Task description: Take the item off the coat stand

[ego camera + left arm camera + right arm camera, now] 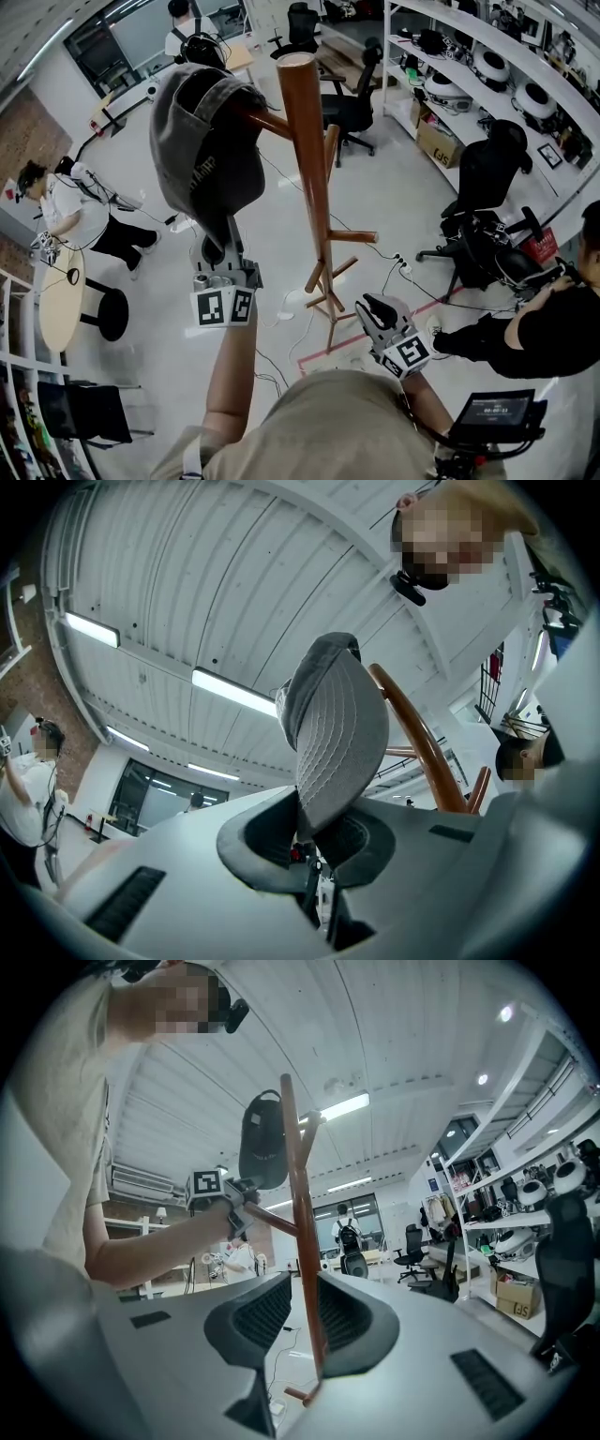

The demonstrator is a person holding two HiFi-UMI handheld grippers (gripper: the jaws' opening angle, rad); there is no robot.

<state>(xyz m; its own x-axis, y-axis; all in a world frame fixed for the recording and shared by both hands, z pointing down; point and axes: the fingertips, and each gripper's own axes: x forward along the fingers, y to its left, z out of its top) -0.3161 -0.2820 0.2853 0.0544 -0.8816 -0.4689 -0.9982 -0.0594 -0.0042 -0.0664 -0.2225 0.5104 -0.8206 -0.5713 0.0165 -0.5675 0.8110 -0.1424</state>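
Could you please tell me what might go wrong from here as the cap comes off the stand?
The left gripper pinches only the brim of the cap, whose crown seems hooked over a peg. A snag there could pull the brim from the jaws. The right gripper is open and holds nothing, so the coat stand is unsteadied, and a sideways tug might tip it.

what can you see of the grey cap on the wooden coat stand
The grey fabric baseball cap looks soft and faded, with rows of stitching across its curved brim. Its crown hangs over an upper peg of the brown wooden coat stand, brim pointing down. The left gripper is shut on the brim's edge; nothing else touches it.
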